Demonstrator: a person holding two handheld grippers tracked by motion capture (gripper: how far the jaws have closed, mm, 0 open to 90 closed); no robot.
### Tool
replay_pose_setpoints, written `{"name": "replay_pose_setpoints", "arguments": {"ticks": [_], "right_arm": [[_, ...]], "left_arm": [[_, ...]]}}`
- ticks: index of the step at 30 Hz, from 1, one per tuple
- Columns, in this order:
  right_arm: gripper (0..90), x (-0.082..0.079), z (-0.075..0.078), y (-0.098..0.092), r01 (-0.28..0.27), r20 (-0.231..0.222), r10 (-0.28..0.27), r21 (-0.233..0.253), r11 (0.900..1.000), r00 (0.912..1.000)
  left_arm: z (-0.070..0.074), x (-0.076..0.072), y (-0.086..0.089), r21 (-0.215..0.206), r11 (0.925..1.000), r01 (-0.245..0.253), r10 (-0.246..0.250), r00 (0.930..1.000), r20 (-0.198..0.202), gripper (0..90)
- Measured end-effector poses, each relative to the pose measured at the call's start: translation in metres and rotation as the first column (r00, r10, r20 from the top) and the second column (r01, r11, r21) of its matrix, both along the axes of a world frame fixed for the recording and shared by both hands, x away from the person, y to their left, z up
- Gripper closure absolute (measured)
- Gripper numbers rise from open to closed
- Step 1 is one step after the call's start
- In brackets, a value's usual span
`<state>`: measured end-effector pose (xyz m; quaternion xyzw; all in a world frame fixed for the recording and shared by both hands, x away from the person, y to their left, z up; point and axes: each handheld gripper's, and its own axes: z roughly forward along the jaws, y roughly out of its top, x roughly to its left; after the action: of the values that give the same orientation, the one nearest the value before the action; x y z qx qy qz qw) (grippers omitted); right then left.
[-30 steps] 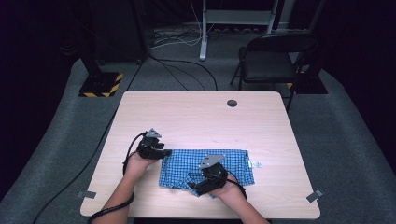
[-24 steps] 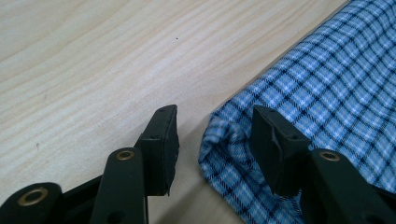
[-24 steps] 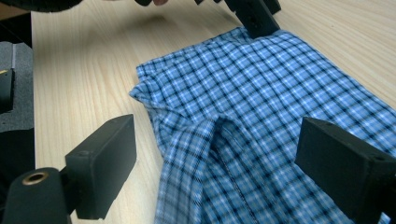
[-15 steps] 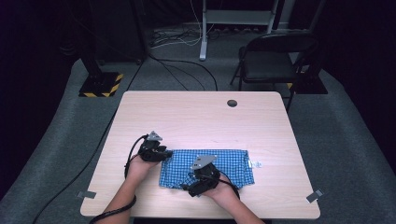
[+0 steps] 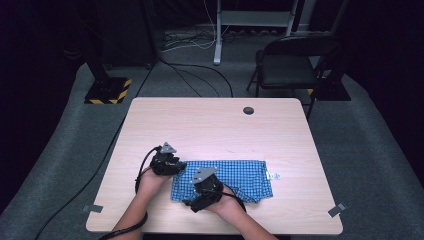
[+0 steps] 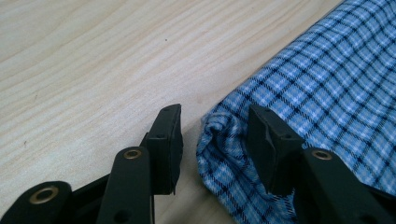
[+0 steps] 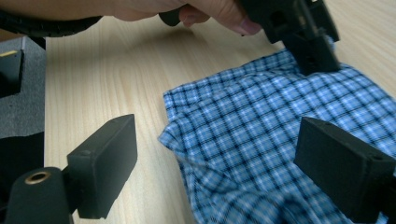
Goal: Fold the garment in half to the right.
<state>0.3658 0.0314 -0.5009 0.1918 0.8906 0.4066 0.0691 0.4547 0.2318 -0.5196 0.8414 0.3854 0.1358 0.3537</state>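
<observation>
- High view: the blue checked cloth (image 5: 222,180) lies folded flat on the wooden table (image 5: 215,125), near the edge closest to you and slightly toward 5 o'clock of the table's middle. Your left gripper (image 5: 167,162) sits at the cloth's 9 o'clock end, at its far corner; your right gripper (image 5: 202,192) is over the near corner of that same end, around 7 o'clock. A small white tag (image 5: 274,175) pokes out at the 3 o'clock end.
- Left gripper view: your left gripper (image 6: 215,140) has its jaws spread, one on bare wood, the other on the cloth (image 6: 317,93), with the bunched corner between them. Nothing is pinched yet. To grip well, I'd say push slightly deeper so the pads take every layer, not only the top fold.
- Right gripper view: your right gripper (image 7: 219,158) is spread wide, hanging over the cloth's (image 7: 261,121) ruffled near corner; your left hand (image 7: 201,11) and its gripper show at 12 o'clock. Lower until the jaws straddle the corner, then close both sides together, so the fold probably lifts evenly rather than skewing.
</observation>
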Motion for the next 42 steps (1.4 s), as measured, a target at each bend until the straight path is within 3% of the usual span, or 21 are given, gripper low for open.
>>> {"name": "replay_pose_setpoints", "arguments": {"ticks": [15, 24, 30, 34, 42], "right_arm": [[17.0, -0.005, -0.008, 0.02, -0.045, -0.008, 0.044, -0.03, 0.999, 0.999], [25.2, -0.009, -0.014, 0.039, -0.091, -0.021, 0.09, -0.048, 0.995, 0.9957], [31.0, -0.011, -0.019, 0.046, -0.088, -0.013, 0.087, -0.059, 0.994, 0.9961], [39.6, -0.01, -0.02, 0.049, -0.063, -0.008, 0.062, -0.07, 0.996, 0.998], [49.3, -0.011, -0.019, 0.055, -0.053, 0.028, 0.056, -0.08, 0.995, 0.998]], "left_arm": [[0.001, 0.0, -0.001, 0.014, 0.9998, -0.01, 0.01, 0.9999, 0.001, 52.9], [0.002, 0.002, -0.003, 0.028, 0.9995, -0.017, 0.017, 0.9998, -0.01, 50.3], [0.002, 0.003, -0.003, 0.033, 0.9994, -0.013, 0.014, 0.9998, -0.013, 49.9], [0.003, 0.003, -0.003, 0.037, 0.9992, -0.012, 0.013, 0.9998, -0.015, 49.7], [0.003, 0.003, -0.004, 0.041, 0.9991, -0.013, 0.013, 0.9998, -0.014, 49.7]]}}
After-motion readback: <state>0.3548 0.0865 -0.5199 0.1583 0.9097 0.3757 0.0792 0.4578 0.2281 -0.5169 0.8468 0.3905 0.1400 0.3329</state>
